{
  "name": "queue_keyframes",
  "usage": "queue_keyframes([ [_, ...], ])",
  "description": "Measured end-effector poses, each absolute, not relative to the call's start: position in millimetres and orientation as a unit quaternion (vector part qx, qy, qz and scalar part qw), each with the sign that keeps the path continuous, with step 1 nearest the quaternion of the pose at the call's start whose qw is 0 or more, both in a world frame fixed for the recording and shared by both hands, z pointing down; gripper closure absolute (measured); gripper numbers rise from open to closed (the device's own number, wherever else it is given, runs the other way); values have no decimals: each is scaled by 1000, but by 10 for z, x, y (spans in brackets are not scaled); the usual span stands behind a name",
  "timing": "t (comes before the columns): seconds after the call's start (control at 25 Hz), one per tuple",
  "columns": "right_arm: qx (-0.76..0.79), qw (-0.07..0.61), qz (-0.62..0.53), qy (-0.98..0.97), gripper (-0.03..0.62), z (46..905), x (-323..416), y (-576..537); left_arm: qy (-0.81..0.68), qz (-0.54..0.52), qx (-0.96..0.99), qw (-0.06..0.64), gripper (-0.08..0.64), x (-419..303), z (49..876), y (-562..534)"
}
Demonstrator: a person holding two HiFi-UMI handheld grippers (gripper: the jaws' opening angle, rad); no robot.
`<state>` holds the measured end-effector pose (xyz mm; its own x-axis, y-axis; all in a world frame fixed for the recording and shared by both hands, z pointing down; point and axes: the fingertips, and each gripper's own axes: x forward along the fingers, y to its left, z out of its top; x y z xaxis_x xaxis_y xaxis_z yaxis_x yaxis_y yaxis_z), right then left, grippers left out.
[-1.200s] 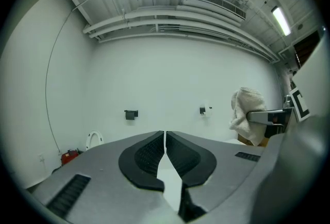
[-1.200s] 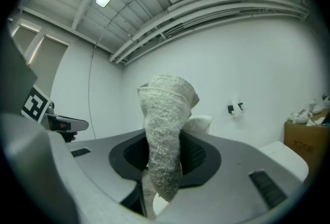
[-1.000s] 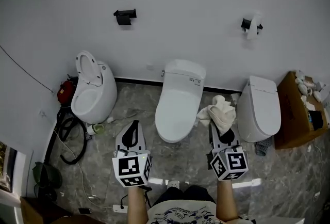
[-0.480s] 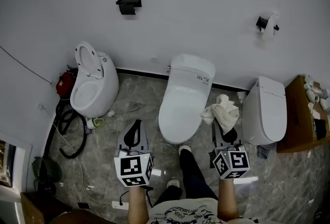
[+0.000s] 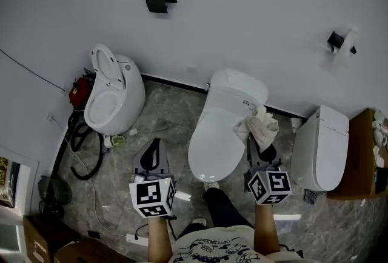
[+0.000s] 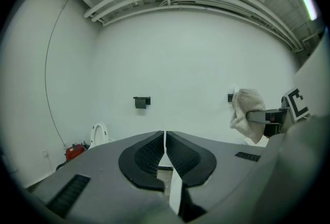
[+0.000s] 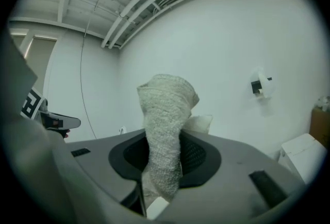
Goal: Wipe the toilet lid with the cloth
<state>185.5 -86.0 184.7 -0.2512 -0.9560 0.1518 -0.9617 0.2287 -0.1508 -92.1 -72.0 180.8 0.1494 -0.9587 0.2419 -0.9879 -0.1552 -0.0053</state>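
A white toilet with its lid (image 5: 217, 140) down stands in the middle of the head view, its tank (image 5: 237, 87) against the wall. My right gripper (image 5: 259, 139) is shut on a white cloth (image 5: 259, 126), which hangs over the lid's right side near the tank. In the right gripper view the cloth (image 7: 166, 130) stands up between the jaws. My left gripper (image 5: 154, 156) is shut with nothing in it, held over the floor left of the lid. From the left gripper view the cloth (image 6: 246, 114) shows at the right.
An open-lidded toilet (image 5: 112, 98) stands at the left, with a red object (image 5: 77, 93) and black hose (image 5: 77, 149) beside it. Another closed toilet (image 5: 321, 146) and a cardboard box (image 5: 364, 153) are at the right. A paper holder (image 5: 338, 42) and a black bracket (image 5: 160, 0) are on the wall.
The view has shifted toward the middle toilet. My right gripper with the cloth has moved from beside the bowl to over the lid's right side. A foot stepped forward.
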Motion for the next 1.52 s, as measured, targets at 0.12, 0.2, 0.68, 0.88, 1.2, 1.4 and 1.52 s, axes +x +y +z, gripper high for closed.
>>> queue_keyframes([
  [0.12, 607, 25, 114, -786, 472, 1950, 1975, -1370, -654, 100, 745, 82, 545, -845, 1870, -1136],
  [0.2, 605, 31, 123, -786, 472, 2064, 2051, -1658, -657, 108, 741, 89, 545, -799, 1969, -1375],
  [0.68, 585, 84, 192, -784, 473, 3086, 2186, -2713, -666, 166, 715, 136, 545, -714, 2790, -2320],
  [0.88, 580, 114, 215, -778, 473, 3561, 2175, -2874, -658, 187, 714, 153, 545, -707, 3162, -2486],
  [1.2, 581, 149, 246, -761, 472, 4385, 2063, -2825, -638, 220, 714, 186, 545, -799, 3972, -2519],
  [1.4, 577, 174, 259, -754, 472, 4972, 1942, -2823, -623, 234, 720, 198, 545, -868, 4468, -2568],
  [1.52, 573, 187, 274, -749, 472, 5290, 1857, -2903, -617, 241, 721, 204, 545, -933, 4678, -2631],
])
